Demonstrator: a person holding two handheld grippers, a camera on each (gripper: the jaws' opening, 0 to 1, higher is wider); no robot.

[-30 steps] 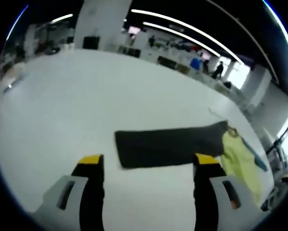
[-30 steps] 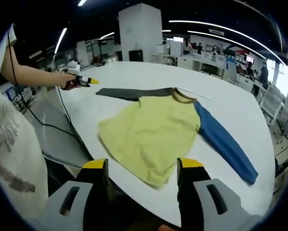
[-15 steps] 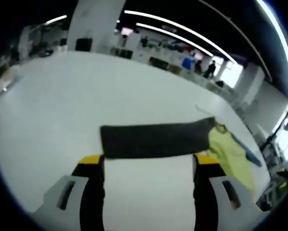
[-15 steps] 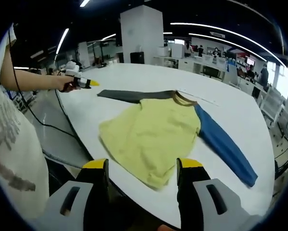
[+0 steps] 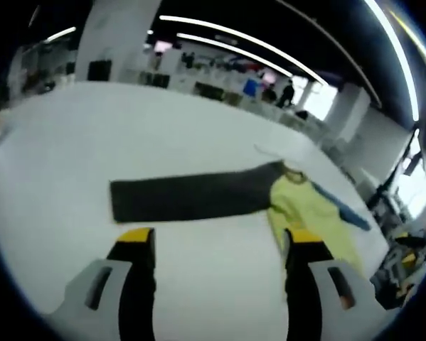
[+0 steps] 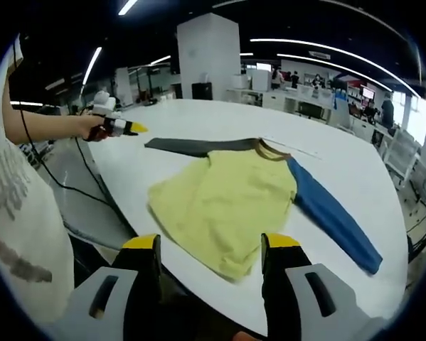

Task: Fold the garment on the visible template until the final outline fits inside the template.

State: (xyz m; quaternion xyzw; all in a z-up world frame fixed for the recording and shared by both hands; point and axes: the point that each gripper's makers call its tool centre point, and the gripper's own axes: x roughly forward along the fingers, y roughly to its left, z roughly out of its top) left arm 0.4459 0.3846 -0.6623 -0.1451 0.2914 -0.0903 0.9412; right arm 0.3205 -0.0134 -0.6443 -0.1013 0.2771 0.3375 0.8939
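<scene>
In my right gripper view, my left gripper (image 6: 120, 126) hangs near the dark grey sleeve's cuff (image 6: 150, 144), apart from it, and in its own view its jaws stand wide and hold nothing. The garment (image 6: 223, 202) lies flat on the white table (image 6: 355, 174), yellow body between dark grey sleeve (image 6: 198, 146) and blue sleeve (image 6: 335, 222). My right gripper (image 6: 211, 245) hovers spread and empty above the yellow hem.

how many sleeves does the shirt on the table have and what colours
2: a dark grey sleeve stretched toward the left gripper, and a blue sleeve angled out the opposite side of the yellow body.
</scene>
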